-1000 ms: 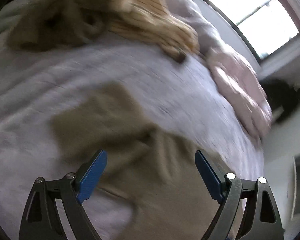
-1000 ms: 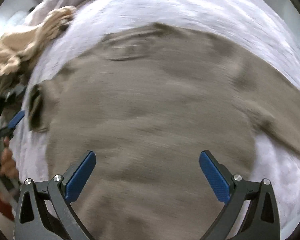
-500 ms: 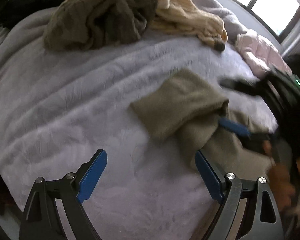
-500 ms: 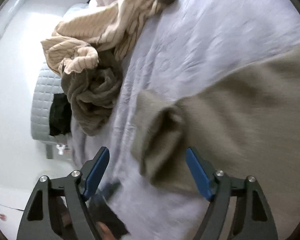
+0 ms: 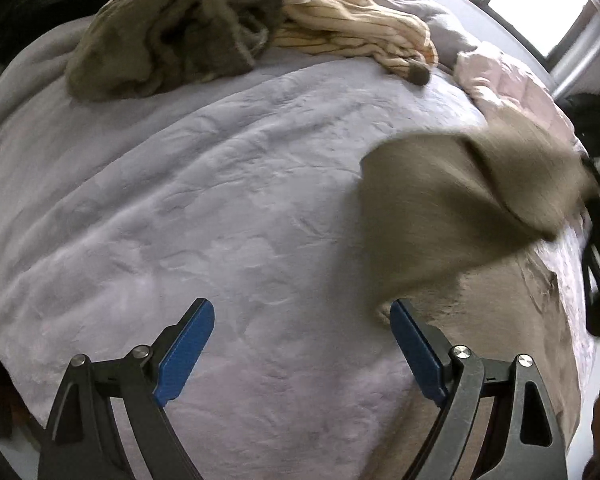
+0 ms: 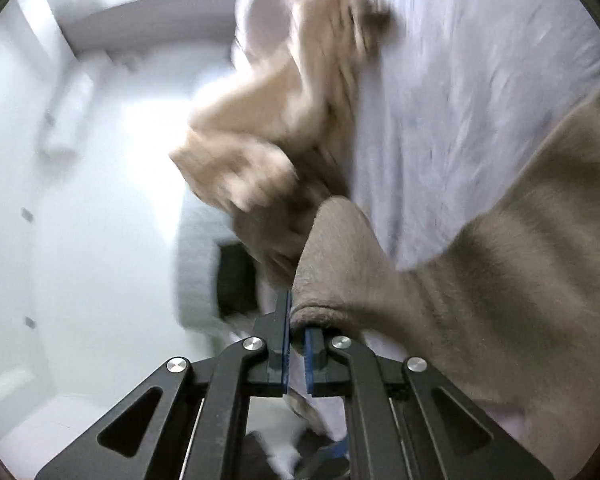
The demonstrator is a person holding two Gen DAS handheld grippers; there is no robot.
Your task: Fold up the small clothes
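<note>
The right tongs are pinching the cuff of the taupe garment's sleeve, jaws fully closed on the fabric, lifting it off the bed. The garment's body is lying on the lavender blanket at the bed's near edge. The left tongs are hovering wide open over bare blanket, holding nothing. An olive garment and a striped cream top are sitting piled at the far side.

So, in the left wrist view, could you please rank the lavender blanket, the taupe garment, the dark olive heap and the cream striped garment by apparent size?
1. lavender blanket
2. taupe garment, though nearness enlarges it
3. and 4. dark olive heap and cream striped garment look alike; not ranked.
</note>
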